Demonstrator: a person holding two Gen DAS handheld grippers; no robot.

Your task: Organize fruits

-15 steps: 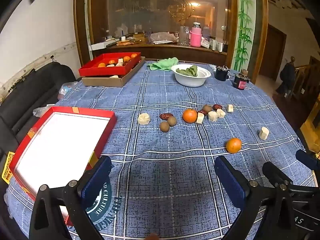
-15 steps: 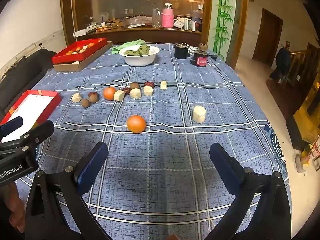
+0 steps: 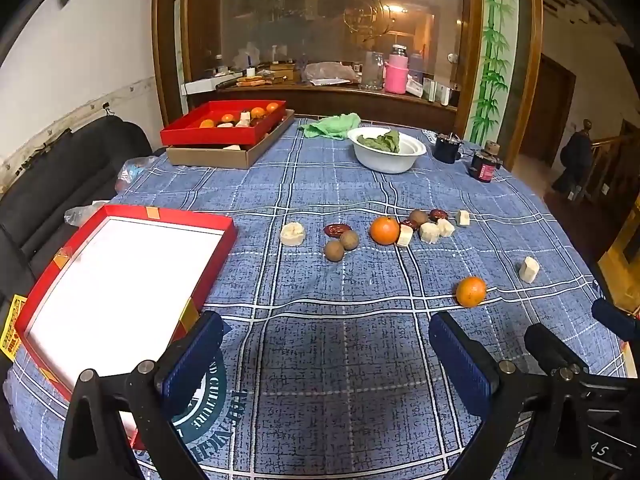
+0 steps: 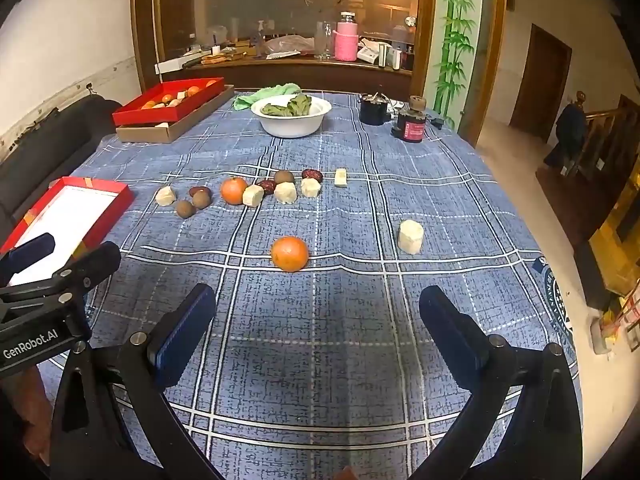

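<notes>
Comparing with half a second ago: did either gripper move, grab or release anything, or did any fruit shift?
Nothing visibly changed. The left gripper and right gripper hang open and empty over the tablecloth, and the fruit lies where it was.

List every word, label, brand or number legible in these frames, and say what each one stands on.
"GenRobot.AI": white print on the black body of the left gripper, seen from the right wrist.
"CULTURE": part of the round dark emblem printed on the blue plaid tablecloth; remaining letters unreadable.
"4S": on the black body of the right gripper.
Red label on the dark jar: too small.
Yellow sticker beside the empty red tray: blurred.
</notes>
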